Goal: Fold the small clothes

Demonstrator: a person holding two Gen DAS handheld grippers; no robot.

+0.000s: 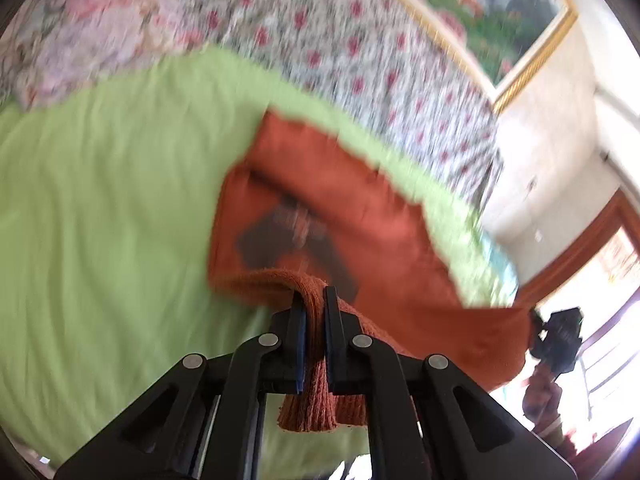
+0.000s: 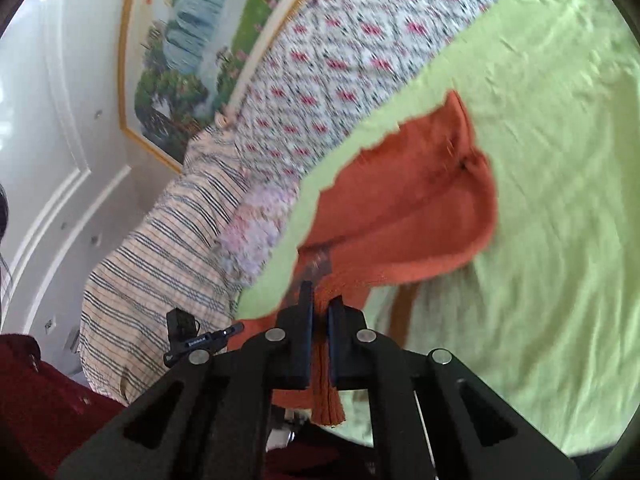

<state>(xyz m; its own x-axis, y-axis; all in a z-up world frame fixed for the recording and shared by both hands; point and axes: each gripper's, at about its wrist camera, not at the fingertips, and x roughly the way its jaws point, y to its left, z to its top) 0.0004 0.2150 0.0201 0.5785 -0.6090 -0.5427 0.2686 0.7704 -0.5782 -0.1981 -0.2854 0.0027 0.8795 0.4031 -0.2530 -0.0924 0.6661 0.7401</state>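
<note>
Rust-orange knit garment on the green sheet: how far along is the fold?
Done: nothing looks finished; the rust-orange knit garment lies rumpled, partly doubled over. In hand: left tool and right tool each pinch its ribbed edge, lifting it above the lime-green bedsheet. Left: lay it over, flatten, complete the fold.

A big green sheet (image 1: pixel 100 200) covers the bed and fills the left side of the left view. Above it lies a white cloth with red flowers (image 1: pixel 340 48). A painting in a gold frame (image 2: pixel 180 60) hangs at the upper left of the right view. Below it sits a striped pillow (image 2: pixel 160 248).
</note>
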